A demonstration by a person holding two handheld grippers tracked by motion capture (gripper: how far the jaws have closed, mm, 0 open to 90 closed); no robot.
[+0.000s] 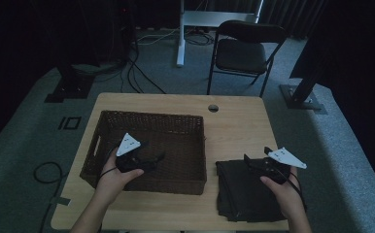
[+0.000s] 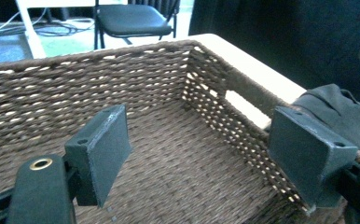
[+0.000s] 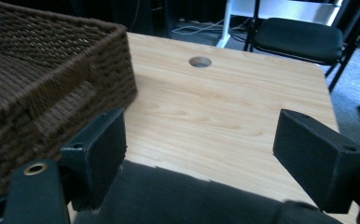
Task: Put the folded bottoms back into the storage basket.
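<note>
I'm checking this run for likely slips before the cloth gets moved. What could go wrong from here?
1. The folded cloth is thick; the open right gripper might pinch just the top layers, so it could unfold when lifted.
2. The basket wall stands close beside the cloth; a low carry may snag on its rim.
3. The left gripper hangs open inside the basket and may get in the way of the drop.

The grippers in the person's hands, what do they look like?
Both the left gripper and right gripper are black, each topped by a pale grey three-cornered plate. Each has two flat rectangular black jaws and a brass-ringed hole on one arm. Thin black cables trail back. Forearms are bare, no sleeves.
</note>
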